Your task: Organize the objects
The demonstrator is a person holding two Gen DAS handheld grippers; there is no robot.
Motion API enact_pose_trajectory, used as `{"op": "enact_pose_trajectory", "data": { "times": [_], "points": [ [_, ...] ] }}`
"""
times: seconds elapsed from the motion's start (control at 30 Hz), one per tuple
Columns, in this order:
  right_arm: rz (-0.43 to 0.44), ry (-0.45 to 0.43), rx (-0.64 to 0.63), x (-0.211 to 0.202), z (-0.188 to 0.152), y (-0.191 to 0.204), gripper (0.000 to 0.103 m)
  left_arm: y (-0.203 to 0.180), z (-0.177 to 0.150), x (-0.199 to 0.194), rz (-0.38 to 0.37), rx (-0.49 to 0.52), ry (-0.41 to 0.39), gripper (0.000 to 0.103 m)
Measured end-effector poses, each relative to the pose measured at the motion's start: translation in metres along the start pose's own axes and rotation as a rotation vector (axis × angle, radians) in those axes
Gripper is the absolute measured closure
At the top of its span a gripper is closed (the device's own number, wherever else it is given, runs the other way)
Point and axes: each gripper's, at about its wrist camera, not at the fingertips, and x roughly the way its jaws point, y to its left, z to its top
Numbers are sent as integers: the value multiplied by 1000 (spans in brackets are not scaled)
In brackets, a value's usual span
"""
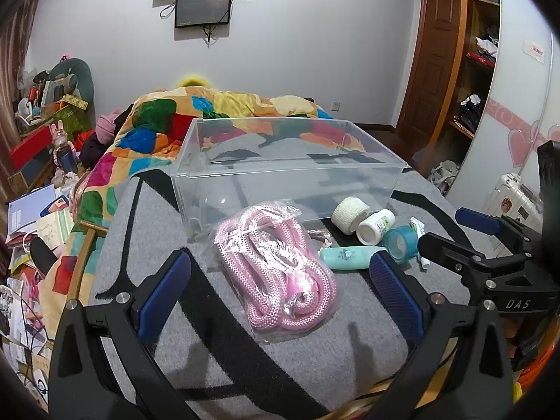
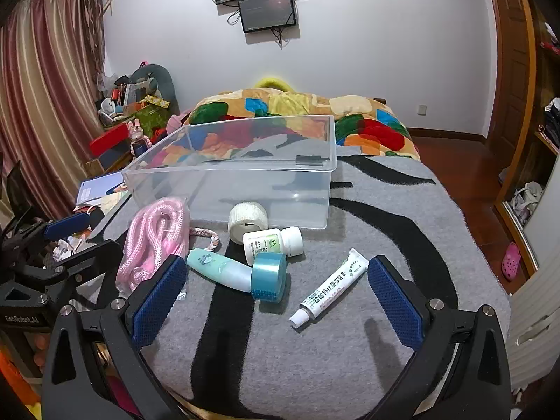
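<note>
While both grippers hang above the bed with nothing held, the left gripper (image 1: 280,294) has its blue pads spread wide to either side of the bagged pink rope (image 1: 276,273), which lies on the grey-and-black blanket (image 1: 350,350) without touching either pad. The right gripper (image 2: 276,297) is just as wide open, its pads flanking a teal tape roll (image 2: 268,276) and a white ointment tube (image 2: 329,288); the tube lies slantwise, cap toward the camera, clear of the right pad. Touching the tape roll on its left is a pale green bottle (image 2: 218,267) lying on its side, and just behind the roll a white pill bottle (image 2: 273,241) also lies on its side, cap to the right. Behind that, a white bandage roll (image 2: 247,220) rests against the front wall of the clear bin (image 2: 315,189), which stands upright on the blanket; I can make out nothing inside it. A small braided cord (image 2: 206,236) lies between the rope and the bandage roll. Beyond the bin a bright patchwork quilt (image 2: 297,112) covers the far end of the bed, and two dark screens (image 2: 267,10) hang on the white wall. Striped curtains (image 2: 45,105) hang at left in the right wrist view.
</note>
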Motion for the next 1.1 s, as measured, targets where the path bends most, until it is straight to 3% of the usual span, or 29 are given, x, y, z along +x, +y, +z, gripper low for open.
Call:
{"op": "enact_pose_trajectory", "data": {
  "times": [1.1],
  "points": [
    [22,12,7,0,-2,6,0,4,0,3,0,-19,17,0]
  ]
}}
